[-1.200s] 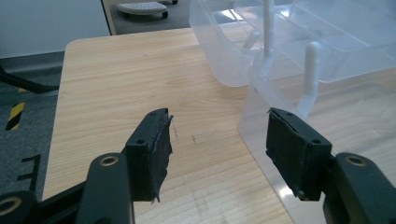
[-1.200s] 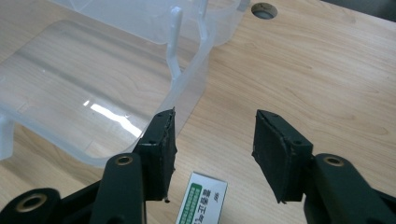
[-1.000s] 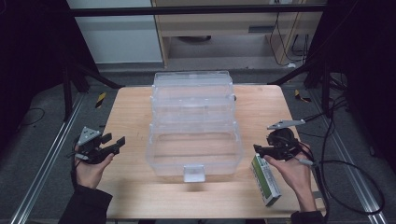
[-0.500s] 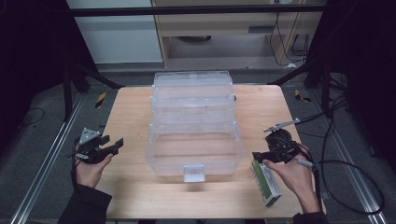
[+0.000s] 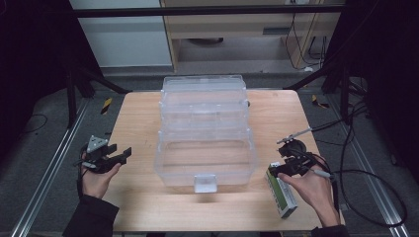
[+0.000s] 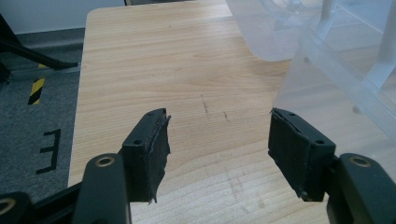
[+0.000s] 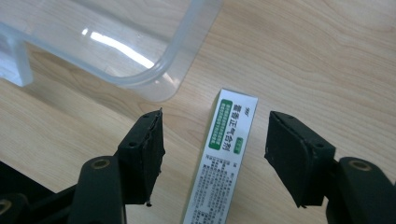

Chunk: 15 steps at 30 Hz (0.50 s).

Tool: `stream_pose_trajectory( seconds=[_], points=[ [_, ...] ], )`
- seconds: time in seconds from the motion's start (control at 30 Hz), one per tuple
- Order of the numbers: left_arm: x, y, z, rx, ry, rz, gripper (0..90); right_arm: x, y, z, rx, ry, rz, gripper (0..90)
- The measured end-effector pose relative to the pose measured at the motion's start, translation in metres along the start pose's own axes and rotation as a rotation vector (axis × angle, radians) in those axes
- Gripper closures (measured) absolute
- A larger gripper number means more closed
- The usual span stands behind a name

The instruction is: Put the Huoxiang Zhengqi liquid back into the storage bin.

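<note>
A clear plastic box [image 5: 205, 128] with an open front compartment stands mid-table; its wall [image 6: 336, 60] and rounded rim [image 7: 154, 79] show in the gripper views. A white and green carton [image 5: 281, 195] lies flat to the right of the box. My right gripper [image 5: 276, 170] hovers just over the carton's far end. In the right gripper view the carton [image 7: 224, 154] lies between the open jaws of that gripper [image 7: 215, 140], untouched; the jaws have just been closing a little. My left gripper [image 5: 121, 155] is open at the table's left edge, holding nothing [image 6: 217, 140].
The wooden table [image 5: 133, 113] has bare room left and right of the box. Cables [image 5: 356, 173] trail off the right edge. Dark frame legs and grey floor surround the table, and a cabinet stands behind it.
The right gripper has edged slightly down toward the carton's far end. The left hand and the box have stayed put.
</note>
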State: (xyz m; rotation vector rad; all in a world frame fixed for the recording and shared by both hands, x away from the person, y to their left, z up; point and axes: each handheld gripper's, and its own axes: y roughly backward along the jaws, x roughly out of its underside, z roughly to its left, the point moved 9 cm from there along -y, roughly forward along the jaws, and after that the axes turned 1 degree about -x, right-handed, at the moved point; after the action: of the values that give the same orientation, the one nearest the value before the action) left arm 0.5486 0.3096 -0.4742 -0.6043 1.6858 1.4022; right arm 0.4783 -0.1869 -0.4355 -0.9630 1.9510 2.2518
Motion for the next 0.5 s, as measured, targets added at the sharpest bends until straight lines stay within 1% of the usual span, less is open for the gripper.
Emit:
stream_pose_trajectory(
  seconds=[0.17,0.23,0.27,0.33,0.47,0.5],
  points=[
    [0.002,-0.002,0.001,-0.004,-0.001,0.007,37.4,0.005,0.000,-0.002,0.003,-0.017,0.026,39.1],
    [0.002,-0.002,0.001,-0.006,-0.002,0.009,37.4,0.006,-0.001,-0.003,0.001,-0.016,0.031,39.9],
    [0.002,-0.002,0.001,-0.006,-0.003,0.011,37.3,0.008,-0.002,-0.002,-0.001,-0.023,0.043,40.2],
    [0.002,-0.002,0.001,-0.007,-0.003,0.011,37.2,0.011,-0.004,-0.003,-0.003,-0.018,0.051,41.0],
    [0.002,-0.002,0.000,-0.006,-0.007,0.013,37.1,0.015,-0.006,-0.004,-0.001,-0.027,0.077,42.6],
    [0.002,-0.002,0.000,-0.006,-0.008,0.012,37.1,0.016,-0.007,-0.004,-0.003,-0.026,0.076,42.9]
  ],
)
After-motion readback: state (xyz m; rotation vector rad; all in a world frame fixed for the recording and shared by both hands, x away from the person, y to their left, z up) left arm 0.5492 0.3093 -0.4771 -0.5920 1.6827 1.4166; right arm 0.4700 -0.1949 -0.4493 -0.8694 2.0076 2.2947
